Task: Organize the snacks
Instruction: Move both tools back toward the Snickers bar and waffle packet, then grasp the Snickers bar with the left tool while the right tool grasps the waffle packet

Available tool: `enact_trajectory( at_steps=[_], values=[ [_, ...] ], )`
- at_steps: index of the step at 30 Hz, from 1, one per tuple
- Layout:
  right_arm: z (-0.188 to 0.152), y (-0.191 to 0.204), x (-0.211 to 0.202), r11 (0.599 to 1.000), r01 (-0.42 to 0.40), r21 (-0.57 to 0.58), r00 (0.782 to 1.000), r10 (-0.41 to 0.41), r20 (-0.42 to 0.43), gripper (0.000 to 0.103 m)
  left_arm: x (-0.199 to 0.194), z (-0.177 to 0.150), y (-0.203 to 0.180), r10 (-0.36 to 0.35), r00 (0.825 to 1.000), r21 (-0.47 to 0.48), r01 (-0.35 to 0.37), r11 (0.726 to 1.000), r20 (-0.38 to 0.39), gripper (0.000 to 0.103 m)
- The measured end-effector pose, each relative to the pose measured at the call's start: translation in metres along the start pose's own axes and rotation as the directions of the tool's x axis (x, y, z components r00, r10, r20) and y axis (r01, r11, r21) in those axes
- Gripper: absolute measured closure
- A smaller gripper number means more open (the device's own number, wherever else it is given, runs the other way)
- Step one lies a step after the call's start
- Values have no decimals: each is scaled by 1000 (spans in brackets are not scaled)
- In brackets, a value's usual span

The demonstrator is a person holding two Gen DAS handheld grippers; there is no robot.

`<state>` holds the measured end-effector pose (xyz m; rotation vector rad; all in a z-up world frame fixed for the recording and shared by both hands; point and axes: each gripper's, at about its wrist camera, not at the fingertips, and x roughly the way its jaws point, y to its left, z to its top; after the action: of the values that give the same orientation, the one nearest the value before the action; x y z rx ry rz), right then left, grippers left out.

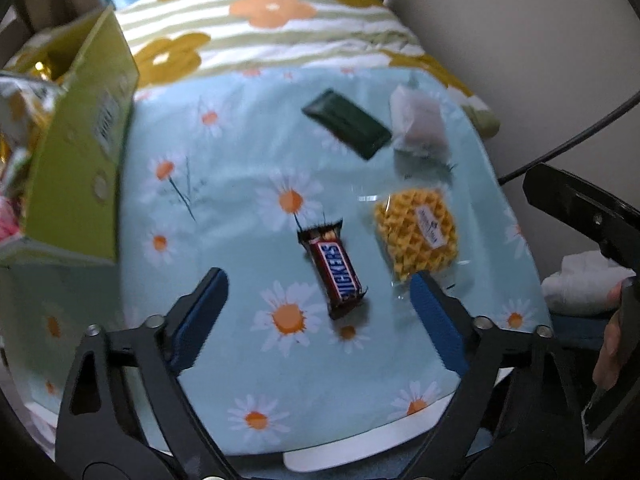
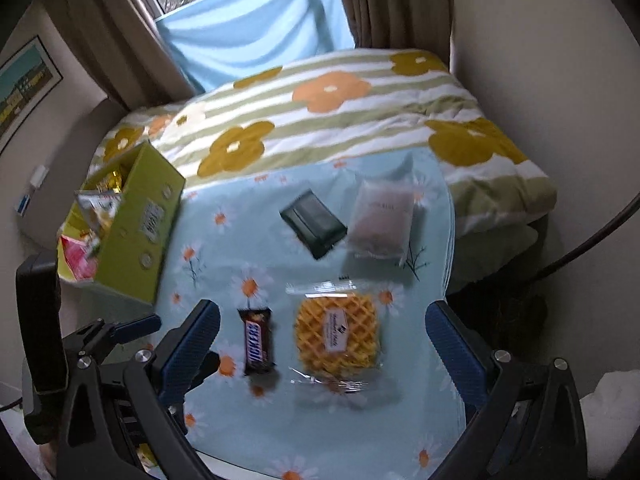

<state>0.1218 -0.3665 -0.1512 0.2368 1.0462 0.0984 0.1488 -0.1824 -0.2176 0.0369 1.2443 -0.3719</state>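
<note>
A Snickers bar [image 1: 336,268] [image 2: 258,342] lies on the light blue daisy cloth [image 1: 232,184] [image 2: 240,248]. My left gripper [image 1: 318,280] hovers over it, open, with the bar in the gap between the blue pads and nothing gripped. To the bar's right is a waffle in clear wrap [image 1: 416,236] [image 2: 338,332]; my right gripper [image 2: 323,308] stands open above it, holding nothing. Farther back lie a dark green packet [image 1: 346,124] [image 2: 314,222] and a white translucent packet [image 1: 418,124] [image 2: 382,216]. A yellow-green box [image 1: 80,152] [image 2: 136,224] at the left holds several snacks.
A striped blanket with orange and mustard flowers [image 1: 272,28] [image 2: 320,120] covers the bed behind the cloth. Curtains and a window [image 2: 248,32] are at the back, a wall at the right. A black cable [image 1: 580,136] runs along the right side.
</note>
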Motion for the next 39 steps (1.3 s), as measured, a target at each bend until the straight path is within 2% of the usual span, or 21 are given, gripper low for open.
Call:
enact_trajectory(
  at_steps=[9,13,16,20,22,24,26,35,39],
  values=[
    [-11,-6,42,998,23,-58,997,-27,-68,1,49,-2,-5,15,997,-52,-19,998,-77,36],
    [-11,-9,57,998,16,-65,995,-22,-94,3,69,-4,-8,21,995,-64,-28,998,-99,39],
    [-12,-10,65,998,12,-60,994,-18,-110,4,78,-5,-8,32,994,-69,-40,997,-109,48],
    [-15,-8,75,998,14,-59,991,-22,-132,5,79,-5,-13,60,994,-41,-64,997,-94,49],
    [-17,-9,80,998,18,-55,989,-25,-143,5,81,-3,-17,86,992,-18,-88,996,-93,53],
    [-18,-10,84,999,24,-47,988,-31,-152,6,80,-1,-20,104,990,5,-104,995,-91,67],
    [-18,-12,87,999,24,-36,987,-29,-159,7,80,1,-20,115,989,23,-113,993,-88,76],
    [-23,-8,102,999,29,-39,980,-36,-194,8,75,2,-8,103,992,37,-100,994,-76,77],
    [-26,-9,110,999,35,-37,977,-42,-209,12,70,3,1,101,993,26,-99,995,-64,77]
  ],
)
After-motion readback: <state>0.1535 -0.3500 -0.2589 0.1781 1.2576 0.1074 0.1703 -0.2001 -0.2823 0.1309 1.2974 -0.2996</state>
